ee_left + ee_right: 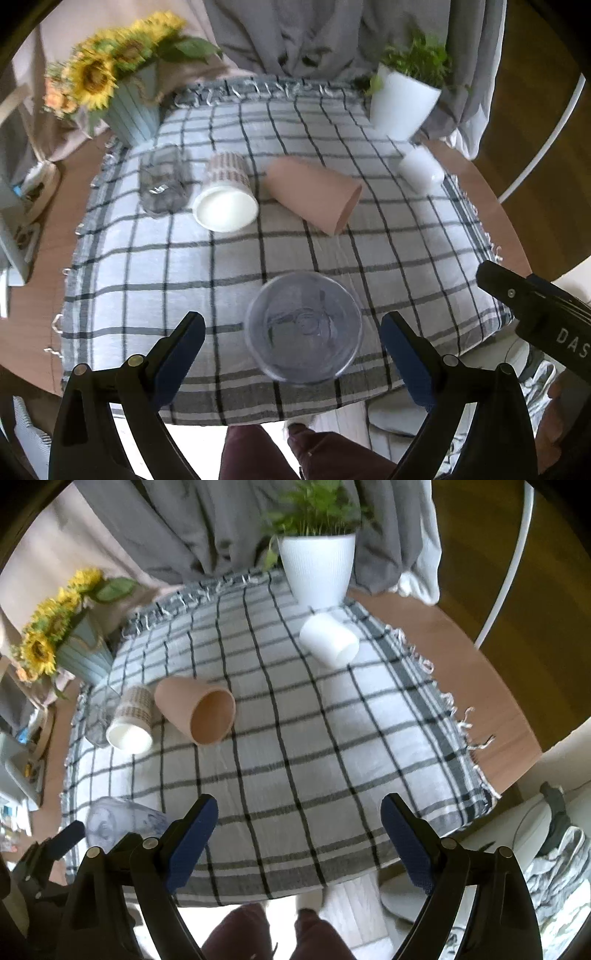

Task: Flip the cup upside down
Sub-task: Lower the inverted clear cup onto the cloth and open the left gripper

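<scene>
Blurred sunflowers (pixel 99 55); half-hidden clear cup (pixel 118 821)

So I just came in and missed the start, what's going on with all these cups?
A person holds a gripper in each hand over a checked tablecloth. The left gripper is open around a clear plastic cup, not gripping it. The right gripper is open and empty. A pink cup and a white cup lie on their sides.

1. The clear cup (pixel 303 326) is sitting between the spread fingers of the left gripper (pixel 292 332), touching neither.
2. Checked cloth (pixel 314 746) is lying bare ahead of the wide-open right gripper (pixel 298 814).
3. The pink cup (pixel 195 710), patterned cup (pixel 131 720) and white cup (pixel 328 638) are crowding the far side.
</scene>
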A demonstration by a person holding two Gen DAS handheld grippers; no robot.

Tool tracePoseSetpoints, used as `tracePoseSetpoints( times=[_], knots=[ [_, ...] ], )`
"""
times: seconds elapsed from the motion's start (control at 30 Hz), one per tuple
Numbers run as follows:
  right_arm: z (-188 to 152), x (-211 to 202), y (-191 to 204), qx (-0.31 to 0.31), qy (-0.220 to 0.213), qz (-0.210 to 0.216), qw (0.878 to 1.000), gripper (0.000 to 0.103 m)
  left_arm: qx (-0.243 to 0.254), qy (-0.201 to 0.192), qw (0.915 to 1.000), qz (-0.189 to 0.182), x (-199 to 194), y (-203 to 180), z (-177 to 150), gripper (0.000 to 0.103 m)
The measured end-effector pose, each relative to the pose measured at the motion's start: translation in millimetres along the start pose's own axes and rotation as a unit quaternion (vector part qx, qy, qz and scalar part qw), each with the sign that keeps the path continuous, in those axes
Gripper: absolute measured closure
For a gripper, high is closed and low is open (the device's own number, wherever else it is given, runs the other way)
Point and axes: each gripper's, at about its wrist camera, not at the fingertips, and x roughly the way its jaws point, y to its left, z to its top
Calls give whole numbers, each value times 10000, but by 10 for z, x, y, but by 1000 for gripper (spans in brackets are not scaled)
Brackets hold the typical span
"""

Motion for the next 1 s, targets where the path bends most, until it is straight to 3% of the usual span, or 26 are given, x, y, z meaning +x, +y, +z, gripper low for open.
tracePoseSetpoints(
  times=[0.4,0.73,1.0],
  knots=[
    [-84,-668,146,-312,-884,363,9949,6,-393,-999,9921,642,-711,150,-101,0],
    [-274,-968,213,-302,-1430,652,9871,5,-815,-1427,9792,1193,-1057,387,-393,0],
    [-431,-1096,363,-533,-1657,801,9815,5,-810,-1619,9756,1244,-1208,407,-455,0]
  ],
)
